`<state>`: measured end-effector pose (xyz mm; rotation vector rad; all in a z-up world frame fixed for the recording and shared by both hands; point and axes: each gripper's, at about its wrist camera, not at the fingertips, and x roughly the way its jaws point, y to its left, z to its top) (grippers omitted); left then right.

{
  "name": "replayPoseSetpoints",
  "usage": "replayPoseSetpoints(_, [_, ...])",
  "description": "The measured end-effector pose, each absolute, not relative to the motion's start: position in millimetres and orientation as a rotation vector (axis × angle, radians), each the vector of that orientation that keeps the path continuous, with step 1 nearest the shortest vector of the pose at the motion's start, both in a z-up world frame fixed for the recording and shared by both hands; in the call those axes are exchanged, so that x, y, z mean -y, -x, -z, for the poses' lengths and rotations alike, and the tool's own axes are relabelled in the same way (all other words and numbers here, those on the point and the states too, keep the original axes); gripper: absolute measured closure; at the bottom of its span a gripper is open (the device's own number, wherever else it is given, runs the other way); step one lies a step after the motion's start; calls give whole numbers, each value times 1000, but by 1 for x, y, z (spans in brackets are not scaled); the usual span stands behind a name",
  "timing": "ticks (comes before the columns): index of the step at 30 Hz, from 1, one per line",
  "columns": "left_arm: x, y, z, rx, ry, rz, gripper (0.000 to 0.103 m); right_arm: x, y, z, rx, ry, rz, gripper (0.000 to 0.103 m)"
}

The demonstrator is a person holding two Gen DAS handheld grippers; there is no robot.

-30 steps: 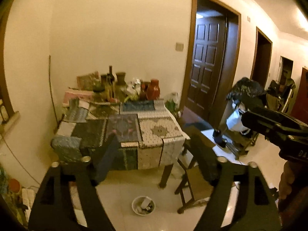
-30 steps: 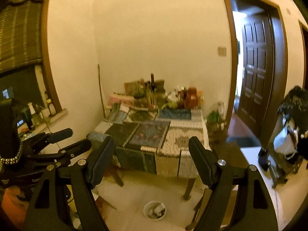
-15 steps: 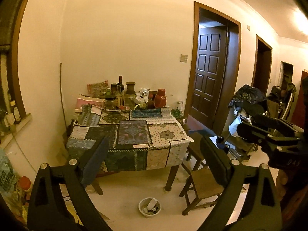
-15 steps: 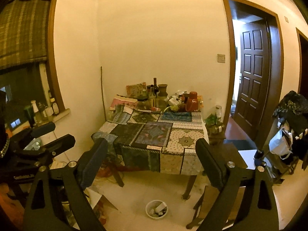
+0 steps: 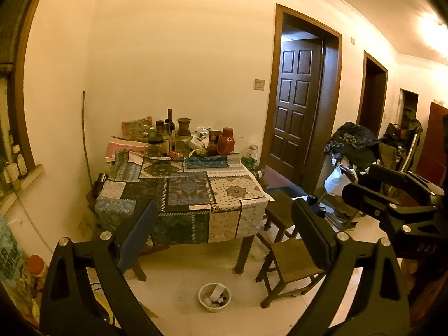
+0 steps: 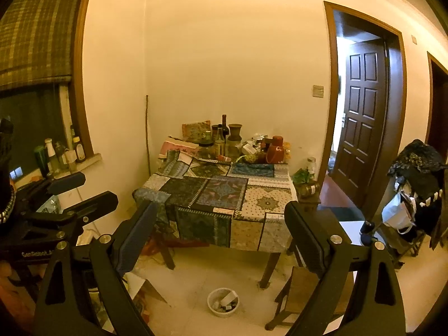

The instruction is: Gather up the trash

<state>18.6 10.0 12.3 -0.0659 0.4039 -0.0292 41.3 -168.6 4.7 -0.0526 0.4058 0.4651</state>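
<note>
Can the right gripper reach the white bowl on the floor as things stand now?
Probably yes. The right gripper is open and empty, and the floor before the white bowl looks bare; table leg and stool stand aside.

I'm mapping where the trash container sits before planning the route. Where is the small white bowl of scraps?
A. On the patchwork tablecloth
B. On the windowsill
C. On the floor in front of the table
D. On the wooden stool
C: the white bowl rests on the pale floor tiles in front of the table, beside the wooden stool, not on any furniture.
</note>
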Motion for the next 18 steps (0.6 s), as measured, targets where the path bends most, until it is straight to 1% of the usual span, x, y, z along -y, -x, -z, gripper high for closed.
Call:
replayPoseSetpoints(4, [-9, -18, -12, -401, 68, 28, 3, 168, -39, -5, -410, 41, -463, 12])
replayPoseSetpoints(18, [-14, -17, -12, -395, 64, 48, 2, 172, -39, -4, -426, 18, -439, 12])
